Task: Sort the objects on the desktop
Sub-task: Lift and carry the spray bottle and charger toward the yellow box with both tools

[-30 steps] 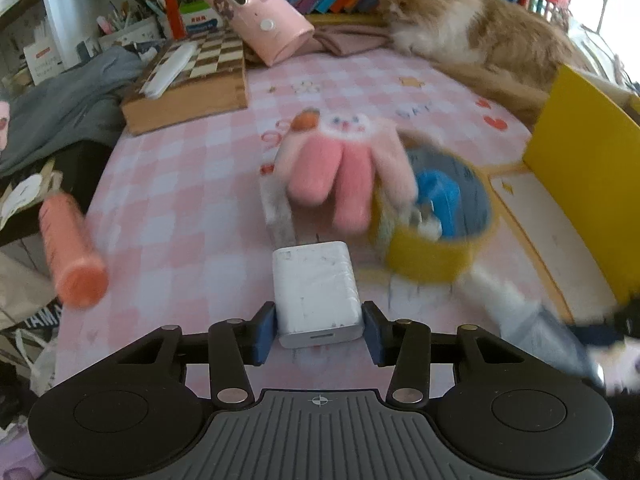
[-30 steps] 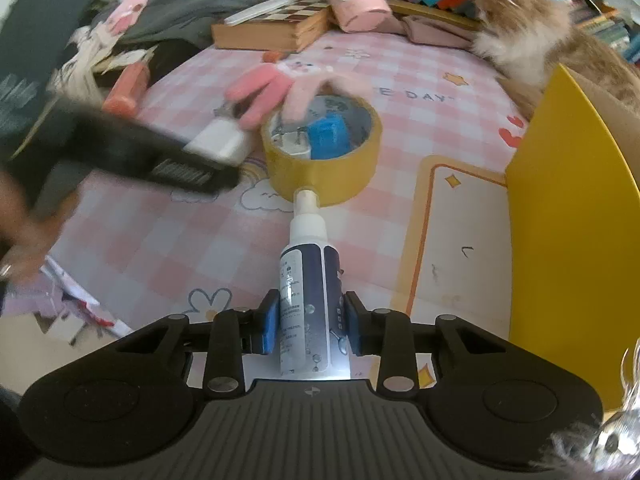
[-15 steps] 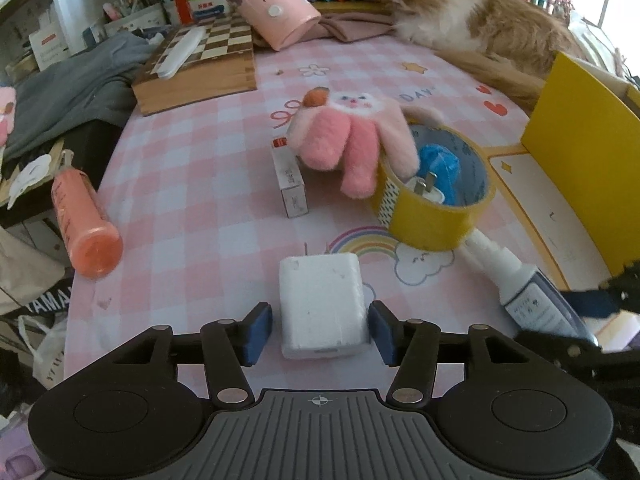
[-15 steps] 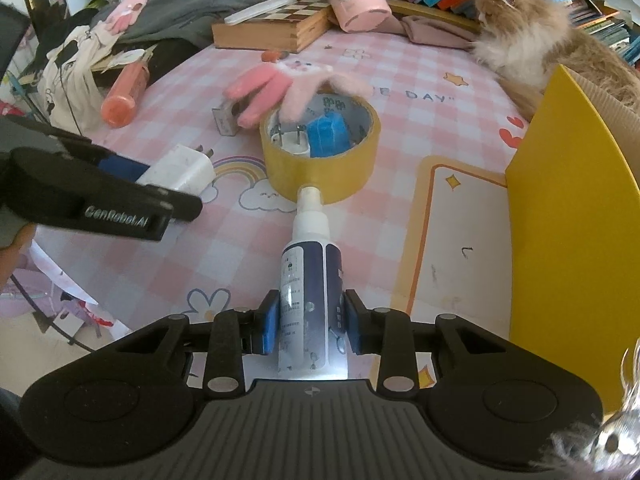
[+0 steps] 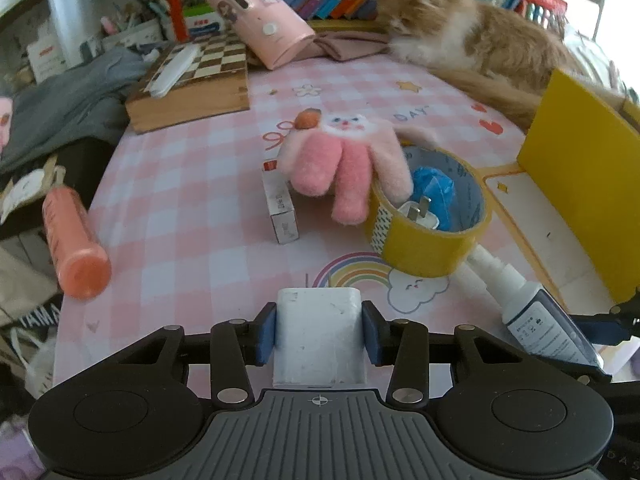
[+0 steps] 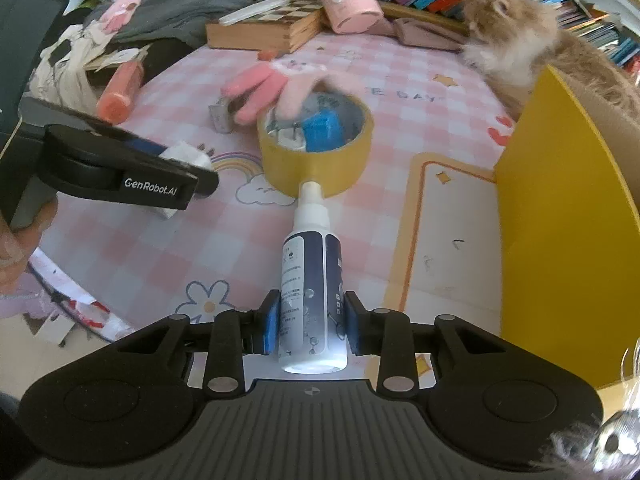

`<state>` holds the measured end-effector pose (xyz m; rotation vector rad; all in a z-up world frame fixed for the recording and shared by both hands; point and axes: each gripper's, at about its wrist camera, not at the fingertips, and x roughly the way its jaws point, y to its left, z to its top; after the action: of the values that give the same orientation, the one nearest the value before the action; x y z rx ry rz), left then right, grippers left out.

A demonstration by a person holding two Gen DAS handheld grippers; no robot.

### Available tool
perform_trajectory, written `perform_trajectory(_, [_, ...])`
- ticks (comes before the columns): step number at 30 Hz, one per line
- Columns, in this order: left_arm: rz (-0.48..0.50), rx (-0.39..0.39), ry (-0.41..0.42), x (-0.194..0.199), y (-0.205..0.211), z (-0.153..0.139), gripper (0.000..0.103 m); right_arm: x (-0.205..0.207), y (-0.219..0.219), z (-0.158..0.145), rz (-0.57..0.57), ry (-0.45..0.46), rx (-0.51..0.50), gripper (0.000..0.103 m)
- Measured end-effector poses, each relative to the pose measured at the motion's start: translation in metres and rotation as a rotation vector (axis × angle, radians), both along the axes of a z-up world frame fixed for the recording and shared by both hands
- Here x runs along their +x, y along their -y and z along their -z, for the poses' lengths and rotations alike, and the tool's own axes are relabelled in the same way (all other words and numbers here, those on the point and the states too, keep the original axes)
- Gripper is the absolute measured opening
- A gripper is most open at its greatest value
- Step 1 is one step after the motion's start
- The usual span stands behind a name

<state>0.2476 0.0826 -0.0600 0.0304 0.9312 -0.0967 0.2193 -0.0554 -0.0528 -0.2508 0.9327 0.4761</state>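
Looking along your two grippers, one view after the other:

Left wrist view, left gripper [image 5: 319, 332]: your jaws are closing on the white charger block [image 5: 319, 334]; both blue pads sit right against its sides, narrow spread.
Left wrist view, charger block: it lies on the pink checked tablecloth [image 5: 192, 208], at the near edge, just in front of the rainbow print.
Left wrist view, yellow tape roll [image 5: 428, 240]: it stands beyond the block, with a blue object and a white plug inside the ring; a pink plush toy [image 5: 344, 160] drapes over its far rim.
Left wrist view, small box [image 5: 280, 208]: it lies just left of the plush.
Left wrist view, orange tube [image 5: 74, 248]: it lies at the left table edge.
Right wrist view, right gripper [image 6: 310, 326]: you are clamped tight on the spray bottle [image 6: 312, 280], pads on both sides of its body.
Right wrist view, spray bottle: its white nozzle points away from you and meets the tape roll's near wall.
Right wrist view, yellow board [image 6: 560, 216]: it stands upright to the right.
Right wrist view, cat [image 6: 516, 40]: it lies at the far right of the table.
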Motion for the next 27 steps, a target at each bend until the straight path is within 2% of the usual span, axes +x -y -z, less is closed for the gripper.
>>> perform_trajectory(9, [0.022, -0.063, 0.055, -0.032, -0.002, -0.029, 0.042, -0.013, 0.010, -0.031, 0.046, 0.050, 0.078, 0.030])
perform_trajectory(19, [0.038, -0.158, 0.078, -0.063, -0.007, -0.054, 0.042, -0.042, 0.015, -0.058, 0.064, 0.108, 0.111, 0.030])
perform_trajectory(27, [0.120, -0.193, 0.093, -0.090, 0.005, -0.064, 0.042, -0.077, 0.028, -0.068, 0.129, 0.114, 0.145, 0.030])
